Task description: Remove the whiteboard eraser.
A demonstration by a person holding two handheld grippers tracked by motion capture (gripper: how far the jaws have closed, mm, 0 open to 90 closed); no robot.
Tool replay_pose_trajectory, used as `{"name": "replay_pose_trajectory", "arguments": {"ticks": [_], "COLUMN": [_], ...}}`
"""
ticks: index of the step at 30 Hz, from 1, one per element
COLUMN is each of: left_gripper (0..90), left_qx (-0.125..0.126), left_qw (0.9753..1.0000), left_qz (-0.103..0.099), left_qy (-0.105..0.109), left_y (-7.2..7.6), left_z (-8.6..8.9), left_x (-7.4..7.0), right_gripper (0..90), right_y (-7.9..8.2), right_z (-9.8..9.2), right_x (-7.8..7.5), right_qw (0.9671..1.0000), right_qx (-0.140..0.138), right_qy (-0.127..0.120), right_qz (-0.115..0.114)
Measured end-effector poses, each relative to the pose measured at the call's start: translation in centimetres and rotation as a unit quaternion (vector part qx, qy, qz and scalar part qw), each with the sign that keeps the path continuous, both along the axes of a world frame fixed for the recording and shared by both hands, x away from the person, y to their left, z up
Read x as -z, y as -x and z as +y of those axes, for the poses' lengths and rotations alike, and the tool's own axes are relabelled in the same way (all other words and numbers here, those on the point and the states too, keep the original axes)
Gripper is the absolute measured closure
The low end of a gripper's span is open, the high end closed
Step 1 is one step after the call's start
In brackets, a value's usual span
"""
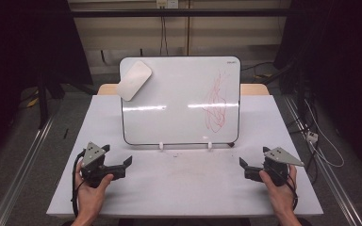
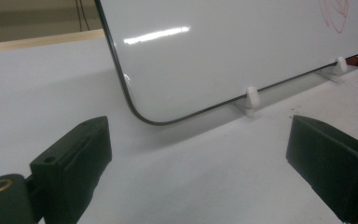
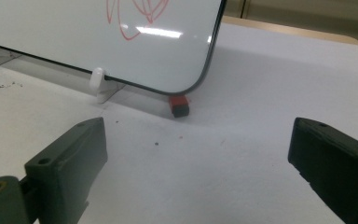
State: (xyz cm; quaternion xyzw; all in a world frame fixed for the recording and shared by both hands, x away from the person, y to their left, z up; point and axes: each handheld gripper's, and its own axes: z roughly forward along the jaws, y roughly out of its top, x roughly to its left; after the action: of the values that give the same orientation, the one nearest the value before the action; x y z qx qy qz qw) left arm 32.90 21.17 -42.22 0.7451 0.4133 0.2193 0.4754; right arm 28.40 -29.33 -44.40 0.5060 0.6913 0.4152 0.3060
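Note:
A whiteboard [image 1: 179, 99] stands tilted back on two white clip feet [image 1: 161, 146] at the middle of the table. Red scribbles [image 1: 215, 101] cover its right half, and a white eraser [image 1: 134, 80] sticks to its top left corner. A red and black marker end [image 3: 179, 105] pokes out from under the board's lower right corner. My left gripper [image 1: 120, 162] rests open on the table before the board's left corner [image 2: 144, 119]. At the front right my right gripper [image 1: 247, 167] is open too, jaws empty and pointing at the board.
The white table [image 1: 184, 188] ends close behind both hands. Small dark crumbs [image 3: 7, 85] lie near the board's feet. Metal rails [image 1: 23, 165] run along the floor on each side, with cables [image 1: 320, 146] at the right.

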Motion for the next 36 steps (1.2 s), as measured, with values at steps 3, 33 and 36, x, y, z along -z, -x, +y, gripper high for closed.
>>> {"name": "replay_pose_trajectory", "arguments": {"ticks": [3, 33, 36], "left_gripper": [7.0, 6.7, 5.2], "left_qx": [-0.001, 0.043, 0.043], "left_qw": [1.0000, 0.9982, 0.9980], "left_qz": [0.003, -0.012, -0.019], "left_qy": [-0.001, -0.040, -0.043], "left_y": [0.0, -4.6, -5.4], "left_z": [0.0, -1.8, -2.0], "left_x": [0.1, -3.8, -4.4], "right_gripper": [4.8, 5.4, 5.4], "right_y": [0.1, -0.4, -0.3], "right_z": [0.0, 0.0, 0.0], "right_x": [0.0, 0.4, 0.5], "right_qw": [0.9999, 0.9985, 0.9988], "right_qx": [-0.003, -0.036, -0.031], "right_qy": [-0.010, -0.039, -0.036], "right_qz": [0.001, 0.015, 0.009]}}
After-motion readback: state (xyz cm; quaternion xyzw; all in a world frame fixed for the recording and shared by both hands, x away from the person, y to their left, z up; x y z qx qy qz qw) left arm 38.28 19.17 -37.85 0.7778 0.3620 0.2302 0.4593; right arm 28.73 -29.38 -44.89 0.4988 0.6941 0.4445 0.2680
